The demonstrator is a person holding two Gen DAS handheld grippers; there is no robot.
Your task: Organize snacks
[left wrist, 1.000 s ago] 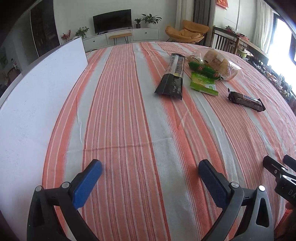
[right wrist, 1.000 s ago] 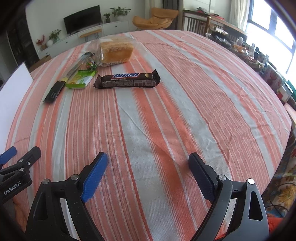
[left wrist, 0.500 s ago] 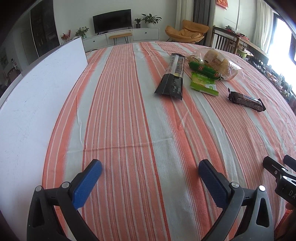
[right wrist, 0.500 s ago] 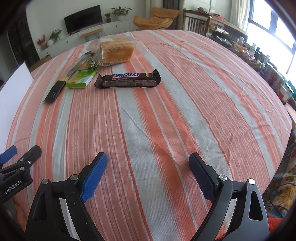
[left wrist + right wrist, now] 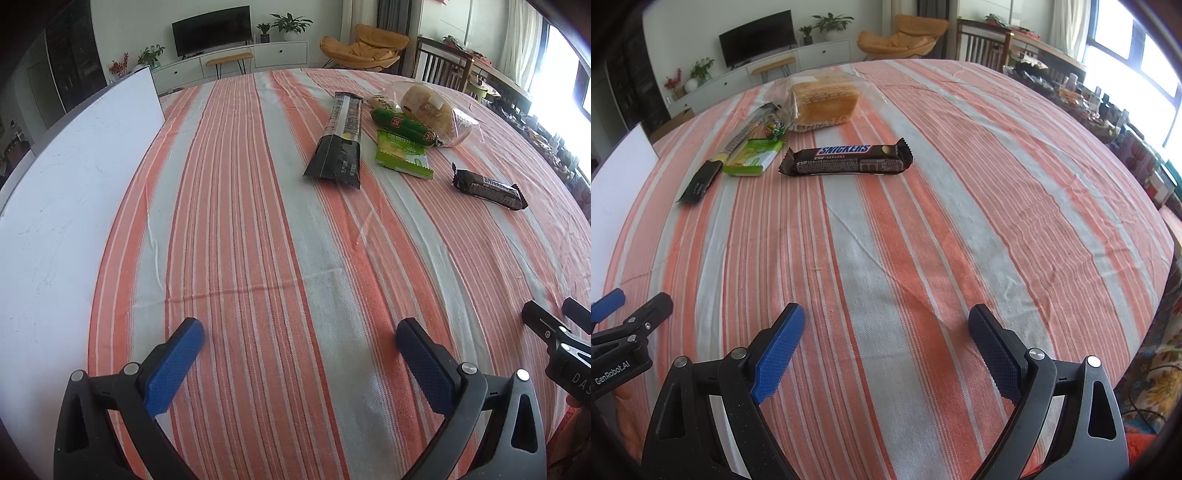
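Left hand-held gripper (image 5: 299,332) released, jaws spread wide, empty, low over the striped worktop (image 5: 258,221); right hand-held gripper (image 5: 886,321) likewise spread and empty, beside it; snacks lie well ahead on the cloth: Snickers bar (image 5: 846,160) nearest the right one, green packet (image 5: 753,157) just left of it, long black packet (image 5: 338,142) further left, bagged bread (image 5: 823,98) behind, green sausage (image 5: 402,123) touching the bread bag; white board (image 5: 66,177) at left edge.
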